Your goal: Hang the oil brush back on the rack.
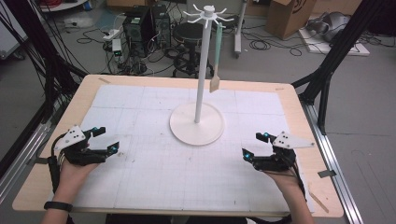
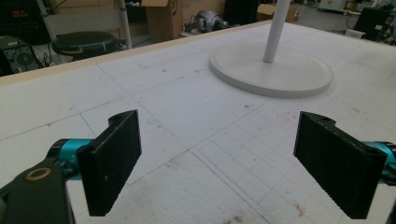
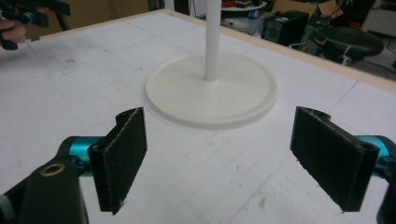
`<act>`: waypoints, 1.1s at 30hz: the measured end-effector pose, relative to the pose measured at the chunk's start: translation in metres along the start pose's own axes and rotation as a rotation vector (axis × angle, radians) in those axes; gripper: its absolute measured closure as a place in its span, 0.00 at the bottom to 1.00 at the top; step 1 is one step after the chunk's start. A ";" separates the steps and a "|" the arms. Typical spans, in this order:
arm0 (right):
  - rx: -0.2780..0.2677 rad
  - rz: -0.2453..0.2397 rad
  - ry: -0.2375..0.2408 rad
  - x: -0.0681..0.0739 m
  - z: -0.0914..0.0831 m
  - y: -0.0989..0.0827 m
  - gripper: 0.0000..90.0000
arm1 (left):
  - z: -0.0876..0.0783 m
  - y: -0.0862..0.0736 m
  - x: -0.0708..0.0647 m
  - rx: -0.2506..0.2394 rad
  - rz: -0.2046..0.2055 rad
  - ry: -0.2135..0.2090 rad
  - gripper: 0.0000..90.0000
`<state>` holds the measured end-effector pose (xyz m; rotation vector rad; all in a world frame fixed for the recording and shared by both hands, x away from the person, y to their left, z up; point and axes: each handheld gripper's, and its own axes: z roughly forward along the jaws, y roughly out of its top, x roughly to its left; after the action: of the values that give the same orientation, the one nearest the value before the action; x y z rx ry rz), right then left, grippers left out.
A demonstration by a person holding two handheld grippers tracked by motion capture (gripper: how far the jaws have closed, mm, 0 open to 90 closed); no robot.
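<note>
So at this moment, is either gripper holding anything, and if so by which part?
Nothing is held. The left gripper and the right gripper both stand open over the table, jaws empty. The spatula hangs on the white stand, apart from both.

Beyond the table's far edge: black stool [image 1: 189, 32] beside computer towers [image 1: 145, 23], cardboard box [image 1: 288, 15] at right, tangled cables [image 1: 95, 35] across grey floor [image 1: 364, 102], black frame struts [image 1: 334, 51] flanking.
</note>
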<state>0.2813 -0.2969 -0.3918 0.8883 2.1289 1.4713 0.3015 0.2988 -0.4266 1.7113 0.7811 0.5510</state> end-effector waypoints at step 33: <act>0.039 0.092 -0.045 -0.020 0.001 -0.033 0.18 | 0.001 -0.001 -0.001 0.014 -0.003 -0.003 0.17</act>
<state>0.2873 -0.3184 -0.4236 1.0366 2.1165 1.4432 0.3017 0.2977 -0.4281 1.7230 0.7863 0.5421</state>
